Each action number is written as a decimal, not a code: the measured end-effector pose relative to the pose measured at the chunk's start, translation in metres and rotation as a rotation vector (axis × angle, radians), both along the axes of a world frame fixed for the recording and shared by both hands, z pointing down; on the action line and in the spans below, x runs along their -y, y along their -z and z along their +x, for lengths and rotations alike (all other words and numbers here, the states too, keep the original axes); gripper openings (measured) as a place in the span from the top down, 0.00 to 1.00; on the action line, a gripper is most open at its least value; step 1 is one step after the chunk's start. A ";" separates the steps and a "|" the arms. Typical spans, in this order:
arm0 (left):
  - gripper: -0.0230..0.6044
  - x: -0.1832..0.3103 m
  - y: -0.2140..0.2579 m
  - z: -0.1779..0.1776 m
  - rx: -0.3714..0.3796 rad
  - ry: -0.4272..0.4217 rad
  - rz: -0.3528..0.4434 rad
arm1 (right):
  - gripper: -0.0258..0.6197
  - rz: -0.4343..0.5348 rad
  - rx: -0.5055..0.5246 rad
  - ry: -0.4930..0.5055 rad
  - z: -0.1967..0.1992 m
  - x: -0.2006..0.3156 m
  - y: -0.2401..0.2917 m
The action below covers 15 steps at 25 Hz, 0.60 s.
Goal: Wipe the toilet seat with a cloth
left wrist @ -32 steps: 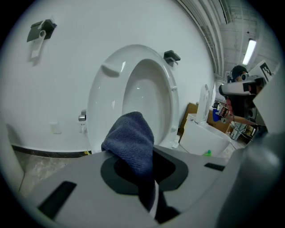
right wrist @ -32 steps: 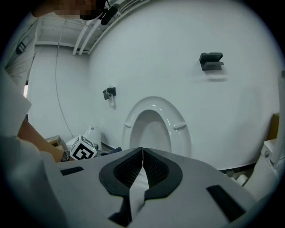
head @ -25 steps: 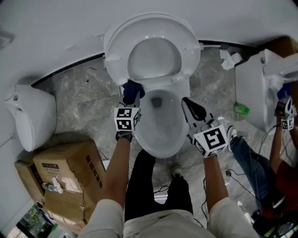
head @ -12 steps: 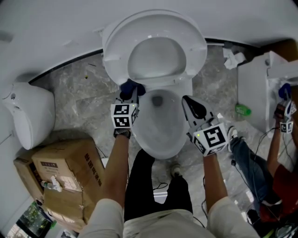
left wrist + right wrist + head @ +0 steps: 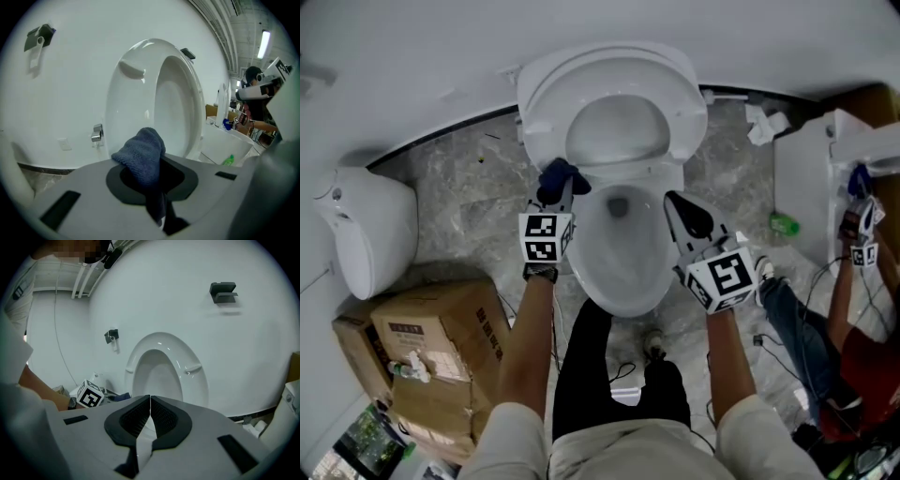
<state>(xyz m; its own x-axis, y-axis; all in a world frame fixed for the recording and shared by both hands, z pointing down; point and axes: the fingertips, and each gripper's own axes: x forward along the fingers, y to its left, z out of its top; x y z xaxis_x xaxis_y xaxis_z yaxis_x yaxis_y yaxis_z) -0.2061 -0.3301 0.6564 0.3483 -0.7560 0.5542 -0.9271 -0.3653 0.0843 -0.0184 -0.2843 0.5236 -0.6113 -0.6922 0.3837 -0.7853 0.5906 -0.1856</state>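
Cardboard box [image 5: 427, 342], green bottle [image 5: 783, 223]; crumpled paper [image 5: 765, 122]

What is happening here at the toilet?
A person stands over a toilet with its seat raised and holds a gripper in each hand. The left gripper is shut on a dark blue cloth at the bowl's left rear rim. The right gripper, shut and empty, hovers over the bowl's right side.

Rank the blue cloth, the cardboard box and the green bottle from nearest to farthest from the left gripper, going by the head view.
1. The blue cloth: pinched in the left gripper itself, at the left rear of the toilet rim.
2. The cardboard box: on the floor, below and left of that gripper.
3. The green bottle: on the floor far to the right, across the bowl.
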 end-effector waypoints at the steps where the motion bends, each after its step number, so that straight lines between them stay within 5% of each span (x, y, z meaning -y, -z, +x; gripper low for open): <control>1: 0.89 0.002 0.004 -0.002 0.001 0.004 0.004 | 0.91 0.004 0.003 -0.003 0.000 0.001 0.003; 15: 0.89 0.033 0.086 -0.015 0.025 -0.015 0.136 | 0.91 0.010 0.011 -0.048 -0.003 0.018 0.037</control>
